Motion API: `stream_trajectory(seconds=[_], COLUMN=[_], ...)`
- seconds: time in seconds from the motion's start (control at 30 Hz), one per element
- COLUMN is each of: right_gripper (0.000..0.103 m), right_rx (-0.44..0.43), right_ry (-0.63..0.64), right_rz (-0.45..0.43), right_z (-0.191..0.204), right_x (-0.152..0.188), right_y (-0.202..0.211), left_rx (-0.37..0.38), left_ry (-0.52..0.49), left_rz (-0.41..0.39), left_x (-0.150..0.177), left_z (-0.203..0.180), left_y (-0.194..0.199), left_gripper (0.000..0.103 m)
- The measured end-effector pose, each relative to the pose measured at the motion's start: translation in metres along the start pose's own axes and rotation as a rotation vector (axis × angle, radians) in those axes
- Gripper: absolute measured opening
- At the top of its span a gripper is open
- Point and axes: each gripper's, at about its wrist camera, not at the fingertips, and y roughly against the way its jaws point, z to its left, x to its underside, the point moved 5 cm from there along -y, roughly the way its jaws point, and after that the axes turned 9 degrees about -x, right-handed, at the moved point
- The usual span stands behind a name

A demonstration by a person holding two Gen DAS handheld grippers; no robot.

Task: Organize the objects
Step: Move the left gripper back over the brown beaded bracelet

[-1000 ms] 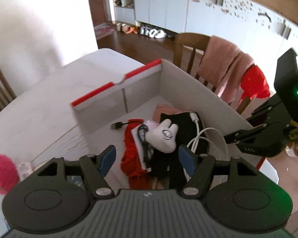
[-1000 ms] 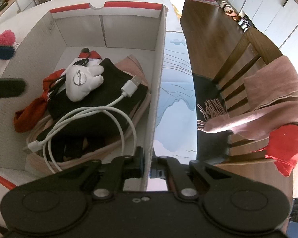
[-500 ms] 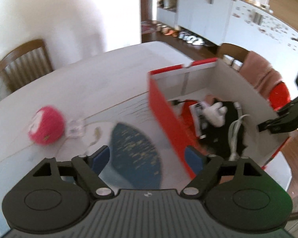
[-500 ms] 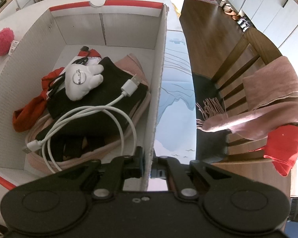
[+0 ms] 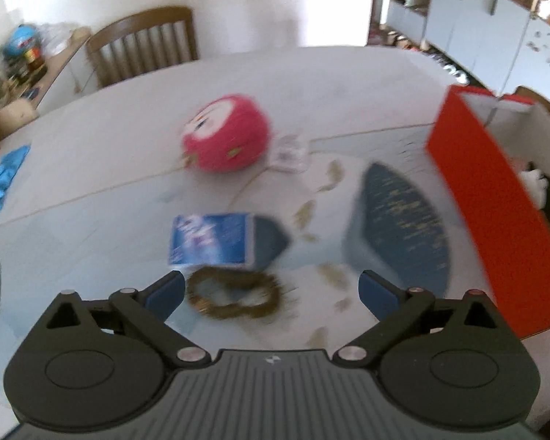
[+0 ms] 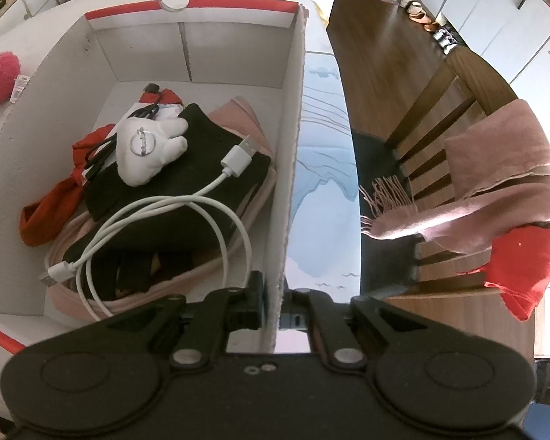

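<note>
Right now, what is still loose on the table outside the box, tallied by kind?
Plush toys: 1, the pink plush toy
Packets: 2, the blue packet and the small clear packet
Rings: 1, the brown fuzzy ring
Cloths: 1, the blue cloth at the table's far left edge
Total: 5

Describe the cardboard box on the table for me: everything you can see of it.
The cardboard box is open-topped, red outside and white inside, with a red rim and a thumb notch in its far wall. It stands upright on the table. It holds a white cable, a white plush hand, black, red and pink fabric, and a black cord. The right claw is shut on its near right wall. The left claw is open over the table outside it.
</note>
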Motion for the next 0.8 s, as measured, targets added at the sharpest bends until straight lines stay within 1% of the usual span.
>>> stream_trajectory(seconds=[0.1, 0.17, 0.27, 0.37, 0.63, 0.73, 0.8], right_gripper=[0.005, 0.005, 0.006, 0.006, 0.006, 0.007, 0.007], right_rx=[0.007, 0.014, 0.023, 0.028, 0.038, 0.040, 0.041], right_ry=[-0.005, -0.007, -0.008, -0.012, -0.014, -0.015, -0.013], right_rz=[0.002, 0.002, 0.003, 0.003, 0.011, 0.012, 0.013], right_z=[0.000, 0.001, 0.002, 0.002, 0.003, 0.003, 0.003], right_x=[0.000, 0.000, 0.000, 0.000, 0.001, 0.001, 0.001], right_y=[-0.002, -0.002, -0.002, -0.001, -0.002, -0.002, -0.002], left_rx=[-0.028, -0.038, -0.044, -0.073, -0.103, -0.098, -0.089], left_ry=[0.006, 0.029, 0.059, 0.063, 0.040, 0.033, 0.041], left_rz=[0.037, 0.057, 0.066, 0.081, 0.108, 0.117, 0.118], left_x=[0.007, 0.010, 0.013, 0.015, 0.016, 0.017, 0.017], left_z=[0.017, 0.028, 0.042, 0.051, 0.061, 0.061, 0.061], left_y=[-0.014, -0.024, -0.036, -0.050, -0.075, -0.082, -0.084], left_gripper=[0.101, 0.101, 0.101, 0.101, 0.100, 0.100, 0.097])
